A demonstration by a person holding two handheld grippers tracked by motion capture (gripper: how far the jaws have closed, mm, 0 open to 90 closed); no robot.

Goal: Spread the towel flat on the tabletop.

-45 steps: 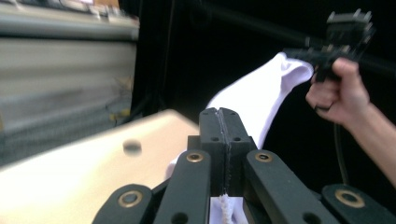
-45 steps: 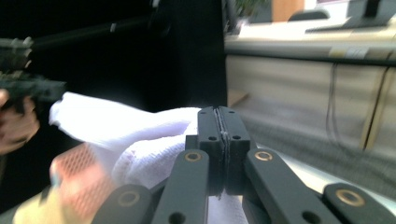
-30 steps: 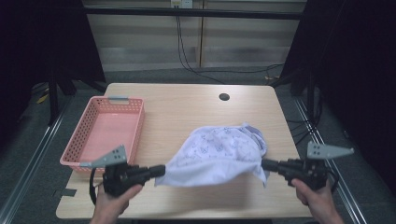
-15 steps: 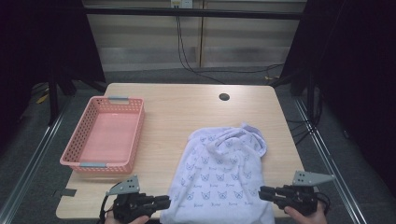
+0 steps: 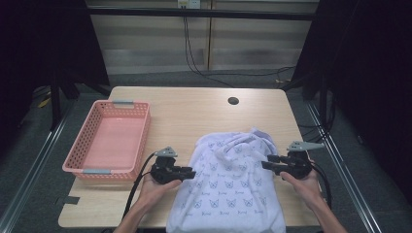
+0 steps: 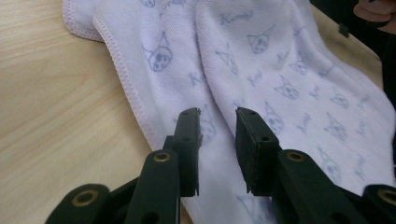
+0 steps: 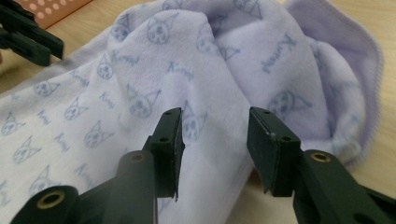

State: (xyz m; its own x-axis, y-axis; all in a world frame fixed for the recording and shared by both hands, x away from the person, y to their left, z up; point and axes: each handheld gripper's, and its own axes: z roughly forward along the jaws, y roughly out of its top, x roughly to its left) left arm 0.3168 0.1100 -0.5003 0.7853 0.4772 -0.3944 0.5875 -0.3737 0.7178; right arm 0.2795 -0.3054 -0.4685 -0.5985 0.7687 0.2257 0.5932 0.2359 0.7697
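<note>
A pale lilac towel (image 5: 232,189) lies spread on the near part of the tabletop (image 5: 194,109), its far end bunched and its near edge hanging over the front. It is printed with small cat faces and a cursive word I can't quite read. The left tongs (image 5: 191,173) and right tongs (image 5: 265,163) have just been opening at its side edges, holding nothing. A pink basket (image 5: 80,150) stands to the left.

Pale lilac towel (image 5: 228,194) with blue cat-face print; pink basket (image 5: 87,141).
</note>
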